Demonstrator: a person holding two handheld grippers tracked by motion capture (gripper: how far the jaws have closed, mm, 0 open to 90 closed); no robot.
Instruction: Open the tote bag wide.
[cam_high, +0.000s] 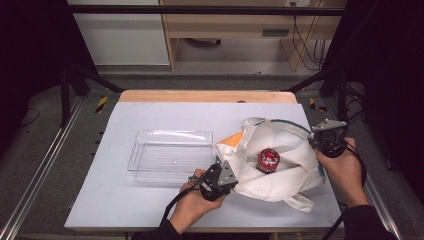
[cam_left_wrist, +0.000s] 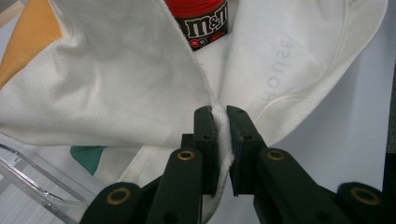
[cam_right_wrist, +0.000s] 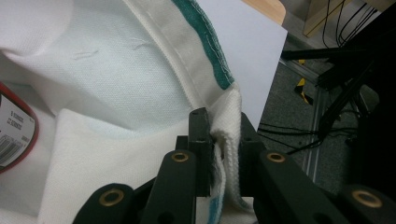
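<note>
High view: I hold a white cloth bag (cam_high: 280, 165) open on the table (cam_high: 150, 210), one gripper at each side of its mouth, so the mouth faces up toward me.
Left gripper (cam_high: 218, 181): clenched on the near-left edge of the bag; in the left gripper view a fold of white fabric (cam_left_wrist: 223, 140) is pinched between my two black jaws, which lets me draw that side outward.
Right gripper (cam_high: 327, 142): clamped on the far-right rim; the right gripper view shows the thick white hem and the green-trimmed edge (cam_right_wrist: 212, 51) caught between the jaws, probably where a handle strap joins, a firmer place to pull.
Red can (cam_high: 268, 159): it lies inside the bag, down in the hollow between my two grips, its M&M label (cam_left_wrist: 205, 25) readable from the left gripper view. With the sides spread apart it is exposed rather than buried in cloth.
Clear tray (cam_high: 170, 155): it stands just left of the bag, close to my left gripper; I judge it the likely place for the can.
Orange patch (cam_high: 232, 139): part of the bag's outer print, folded up on the tray side.
Judgement: both jaws are busy holding cloth, so one must let go before the can can be lifted.
</note>
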